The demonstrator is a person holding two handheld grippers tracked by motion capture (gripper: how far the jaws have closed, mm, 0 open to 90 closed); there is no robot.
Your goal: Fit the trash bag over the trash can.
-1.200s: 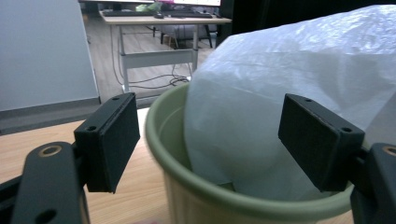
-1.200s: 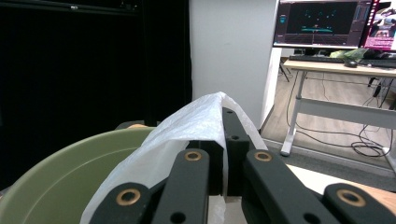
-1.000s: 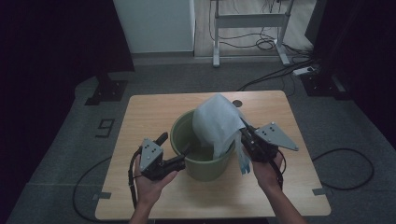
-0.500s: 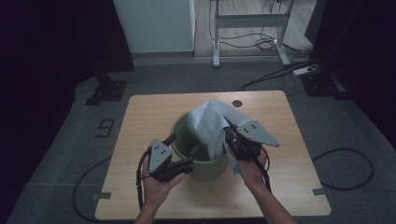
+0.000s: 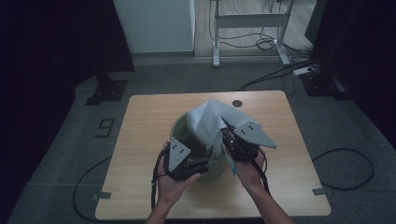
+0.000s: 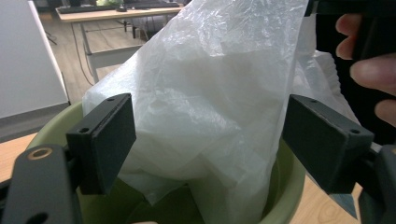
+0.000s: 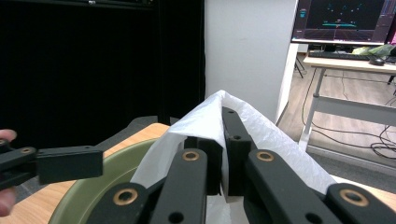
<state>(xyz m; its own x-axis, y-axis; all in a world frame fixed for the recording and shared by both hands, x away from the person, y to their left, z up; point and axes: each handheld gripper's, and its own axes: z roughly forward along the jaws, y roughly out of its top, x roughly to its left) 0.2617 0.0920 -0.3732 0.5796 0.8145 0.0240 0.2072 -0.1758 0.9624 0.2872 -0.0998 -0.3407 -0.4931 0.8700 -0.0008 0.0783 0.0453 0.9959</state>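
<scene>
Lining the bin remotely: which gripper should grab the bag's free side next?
Left. The left gripper stands open with the white bag between its jaws over the green bin; the right gripper already pinches it.

Bucket (image 5: 180,135): most of its inside & far rim hidden behind the plastic bag (image 5: 210,122); bottom can't be seen. Bag's lower end lost down in the bucket. Right gripper (image 7: 223,154) jaws' tips buried in a bag fold. In the left gripper view, bag top & person's fingers (image 6: 373,70) cut off by the frame edge. Worktop (image 5: 149,140) near edge partly cut off at the bottom.
</scene>
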